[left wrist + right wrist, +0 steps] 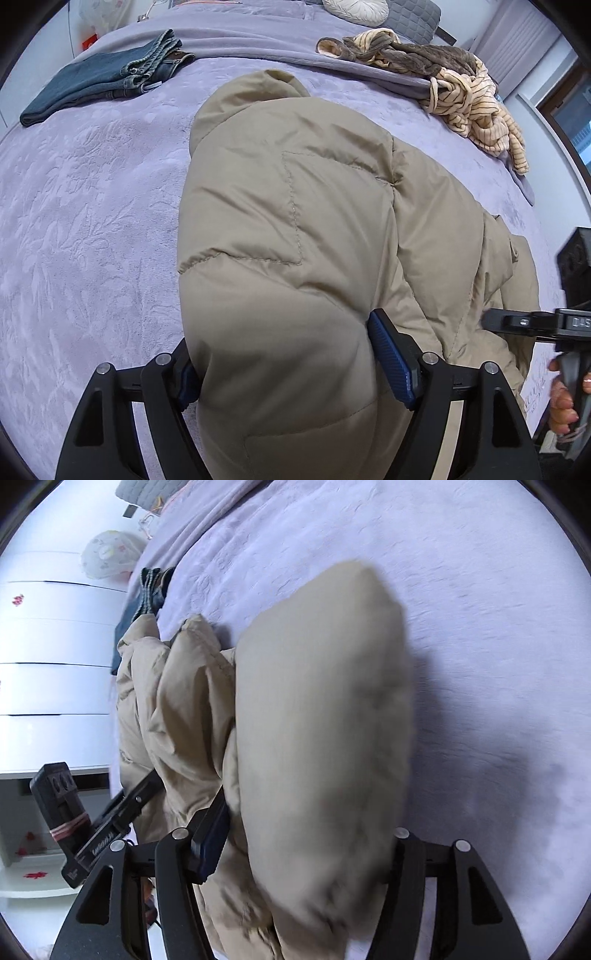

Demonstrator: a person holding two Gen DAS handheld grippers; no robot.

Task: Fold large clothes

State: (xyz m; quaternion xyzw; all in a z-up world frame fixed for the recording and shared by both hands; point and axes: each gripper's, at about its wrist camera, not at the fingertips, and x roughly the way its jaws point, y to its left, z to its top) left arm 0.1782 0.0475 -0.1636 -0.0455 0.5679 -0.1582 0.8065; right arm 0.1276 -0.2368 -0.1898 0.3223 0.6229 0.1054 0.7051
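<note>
Lilac embossed bedspread (pixel 92 221), white drawers (pixel 55 642) nr bed.

Folded jeans (pixel 107 79) lay on the lilac bedspread (pixel 92 206), well apart from a crumpled striped garment (pixel 469 96) near its far edge. A round white cushion (pixel 356 9) sat beyond. White drawers (pixel 51 642) stood alongside.

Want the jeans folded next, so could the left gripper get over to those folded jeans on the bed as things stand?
Probably not yet. The left gripper has a thick fold of the tan puffer jacket bulging between its fingers. Bare purple bedspread lies toward the jeans, so the path looks free once the jacket is let go.
</note>
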